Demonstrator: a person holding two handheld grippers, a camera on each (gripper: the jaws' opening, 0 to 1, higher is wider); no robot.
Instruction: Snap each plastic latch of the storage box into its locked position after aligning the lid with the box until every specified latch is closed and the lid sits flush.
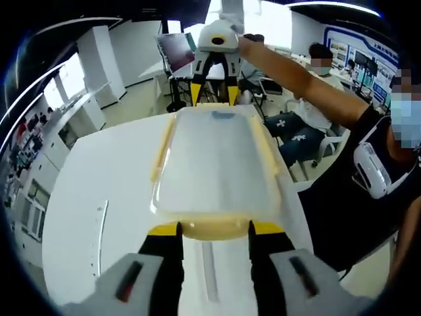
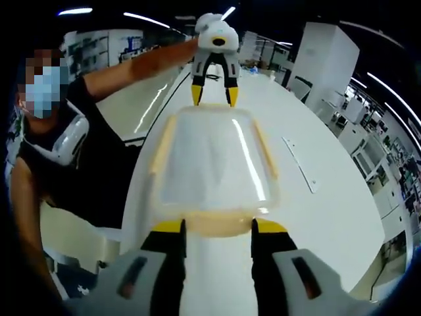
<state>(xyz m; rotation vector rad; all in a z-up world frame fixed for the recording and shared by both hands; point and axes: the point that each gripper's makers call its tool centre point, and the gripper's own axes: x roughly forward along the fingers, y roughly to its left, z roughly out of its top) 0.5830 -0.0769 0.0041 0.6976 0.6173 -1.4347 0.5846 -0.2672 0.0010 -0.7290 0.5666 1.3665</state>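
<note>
Left gripper (image 1: 214,228) fingers wide apart, yellow tips (image 1: 164,229) either side of the near end latch (image 1: 214,227) of the storage box (image 1: 214,164), tips just beside or touching it; actual clamping can't be told. Right gripper (image 2: 217,226) same: fingers spread wide, yellow tips (image 2: 168,226) flanking the opposite end latch (image 2: 217,224), contact unclear. Each gripper also appears at the far end of the other's view, jaws pointing down at the box end: right gripper at (image 1: 214,99), left gripper at (image 2: 214,99).

Box is clear plastic with pale yellow latches, lid (image 1: 210,158) on and looking flush. It sits on a white table (image 1: 99,197), long axis running straight from one gripper to the other. Long-side latches (image 1: 161,151) lie flat along the lid edges. A white ruler-like strip (image 2: 299,164) lies on the table well apart from the box. A person's bare arm (image 1: 289,69) reaches to the right gripper.
</note>
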